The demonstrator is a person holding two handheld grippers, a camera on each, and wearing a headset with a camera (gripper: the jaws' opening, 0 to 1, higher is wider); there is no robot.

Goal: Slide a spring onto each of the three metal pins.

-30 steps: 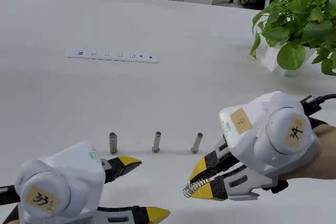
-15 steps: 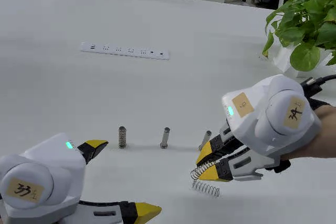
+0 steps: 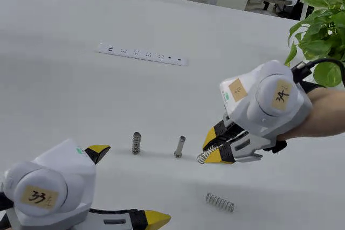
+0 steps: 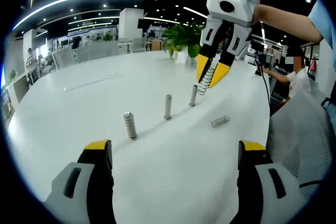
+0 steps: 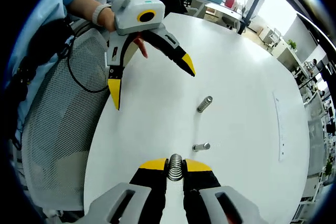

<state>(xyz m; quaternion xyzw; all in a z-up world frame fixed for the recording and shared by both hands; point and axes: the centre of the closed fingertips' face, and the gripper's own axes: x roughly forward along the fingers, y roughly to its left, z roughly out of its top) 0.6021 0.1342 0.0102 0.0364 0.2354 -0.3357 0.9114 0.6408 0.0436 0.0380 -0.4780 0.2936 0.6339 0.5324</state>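
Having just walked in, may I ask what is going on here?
A person's right hand-held gripper holds a spring with its lower end by the rightmost pin. The left pin already carries one, the middle pin is bare, and a spare spring lies on the table. The left hand-held gripper hangs open.

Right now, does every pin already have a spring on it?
No, the middle pin stands bare; the right gripper holds a spring.

The left gripper (image 3: pixel 129 183) and right gripper (image 3: pixel 208 146) are white with yellow-tipped black jaws; the spring (image 5: pixel 175 166) and pin (image 3: pixel 179 147) are silver.
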